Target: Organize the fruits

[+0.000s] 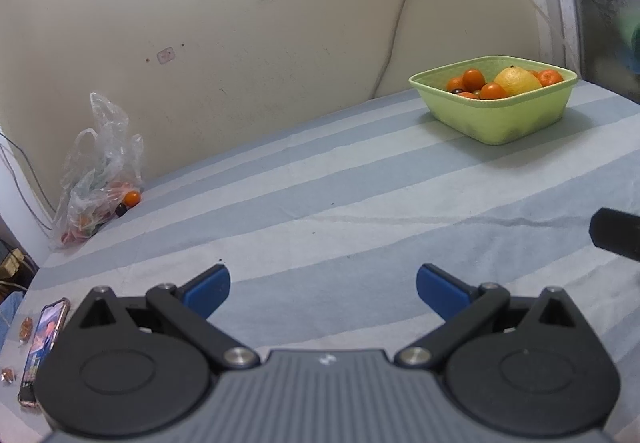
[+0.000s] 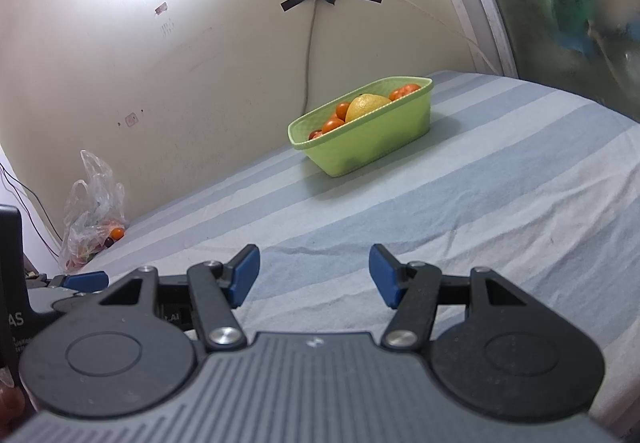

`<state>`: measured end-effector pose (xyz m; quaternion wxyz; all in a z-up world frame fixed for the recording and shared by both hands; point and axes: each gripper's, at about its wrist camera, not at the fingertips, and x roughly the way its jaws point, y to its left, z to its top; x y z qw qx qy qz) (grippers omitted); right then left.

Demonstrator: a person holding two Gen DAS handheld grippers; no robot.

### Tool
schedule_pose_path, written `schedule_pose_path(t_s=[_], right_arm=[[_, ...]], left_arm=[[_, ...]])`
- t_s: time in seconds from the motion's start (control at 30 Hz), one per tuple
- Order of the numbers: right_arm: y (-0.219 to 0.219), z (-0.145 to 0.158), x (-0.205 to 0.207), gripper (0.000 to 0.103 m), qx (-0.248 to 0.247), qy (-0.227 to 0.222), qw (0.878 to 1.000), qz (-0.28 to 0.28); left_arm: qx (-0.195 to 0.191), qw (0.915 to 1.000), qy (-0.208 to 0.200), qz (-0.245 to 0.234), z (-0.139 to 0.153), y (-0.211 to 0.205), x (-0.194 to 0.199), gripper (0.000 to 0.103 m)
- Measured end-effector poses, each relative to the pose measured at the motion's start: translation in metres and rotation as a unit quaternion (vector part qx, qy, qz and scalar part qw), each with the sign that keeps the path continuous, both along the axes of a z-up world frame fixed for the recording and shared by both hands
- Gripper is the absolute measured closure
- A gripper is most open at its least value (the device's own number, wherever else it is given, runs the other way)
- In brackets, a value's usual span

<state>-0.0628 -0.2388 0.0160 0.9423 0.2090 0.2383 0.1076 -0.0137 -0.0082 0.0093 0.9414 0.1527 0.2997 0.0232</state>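
A: What are the two claws doing?

B: The left claw [image 1: 323,289] is spread wide, its blue pads [image 1: 208,293] far apart with nothing between them. The right claw [image 2: 313,275] is spread too, also holding nothing. Both hover over a bed [image 1: 320,203] covered in a sheet with pale blue and grey stripes.

A: And beyond the claws, where is the fruit?

B: Farther out, near the bed's far edge by the wall [image 1: 240,43], sits a light green tub [image 1: 496,115]. It is oblong and turned at an angle: in the right claw's view its long axis runs from near-left to far-right, with one short end facing the claws. Inside lie several small oranges [image 1: 474,79] and one big yellow lemon [image 1: 516,81], which rests toward the tub's right half.

A: Anything else?

B: In the bed's far left corner, against the wall, a clear plastic bag [image 1: 100,171] slumps with more fruit in it; one small orange [image 1: 131,198] sits at its open mouth. A phone [image 1: 42,347] lies at the bed's near left edge.
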Motion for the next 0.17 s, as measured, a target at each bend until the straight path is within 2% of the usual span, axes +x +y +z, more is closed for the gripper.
schedule_pose_path(t_s=[0.17], right_arm=[[0.0035, 0.0022, -0.0011, 0.04, -0.011, -0.01, 1.0, 0.001]], left_arm=[[-0.029, 0.9993, 0.004, -0.023, 0.0043, 0.0034, 0.0003, 0.0]])
